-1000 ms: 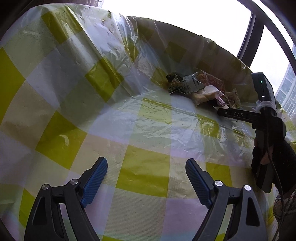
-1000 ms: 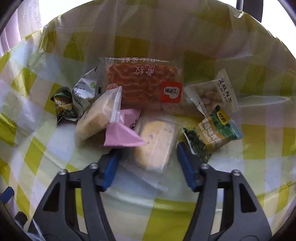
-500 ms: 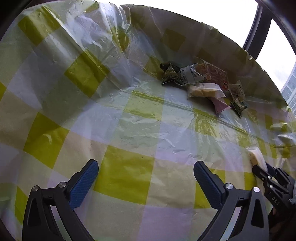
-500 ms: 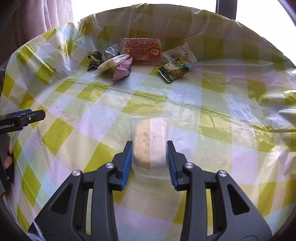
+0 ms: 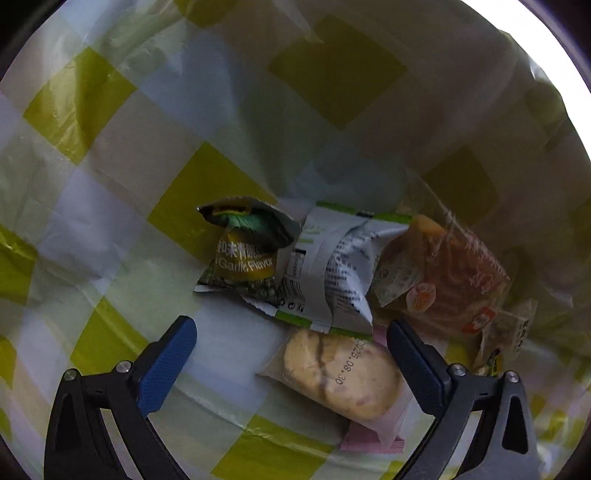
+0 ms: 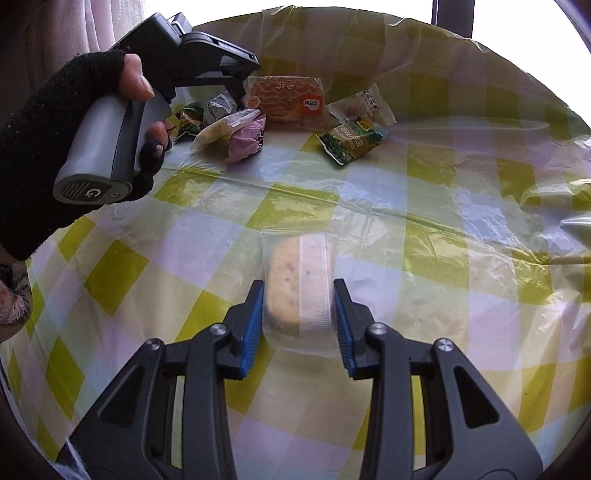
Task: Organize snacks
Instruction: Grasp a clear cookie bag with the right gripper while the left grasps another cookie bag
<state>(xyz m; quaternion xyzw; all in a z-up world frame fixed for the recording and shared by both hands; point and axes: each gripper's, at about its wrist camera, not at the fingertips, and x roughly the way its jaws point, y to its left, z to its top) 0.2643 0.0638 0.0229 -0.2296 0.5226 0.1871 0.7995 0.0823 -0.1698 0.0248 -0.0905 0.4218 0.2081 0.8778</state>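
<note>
My right gripper [image 6: 298, 314] is shut on a clear-wrapped biscuit [image 6: 295, 284], held over the near part of the checked tablecloth [image 6: 424, 236]. My left gripper [image 5: 291, 350] is open right at the snack pile at the far edge. Between its fingers lies another clear-wrapped biscuit [image 5: 336, 373] on a pink packet [image 5: 373, 439]. Just beyond are a green garlic-flavour packet [image 5: 243, 254], a white and green packet [image 5: 332, 273] and an orange noodle pack [image 5: 447, 280]. In the right wrist view the left gripper [image 6: 207, 62] hovers over the pile.
In the right wrist view a green pea packet [image 6: 352, 140] and a clear nut packet [image 6: 364, 105] lie to the right of the pile. The tablecloth rises in a fold behind the snacks [image 5: 332, 110]. A window frame [image 6: 452, 14] stands beyond.
My left gripper has moved far forward to the snack pile, still open. My right gripper has held the biscuit pulled back from the pile and stays shut on it.
</note>
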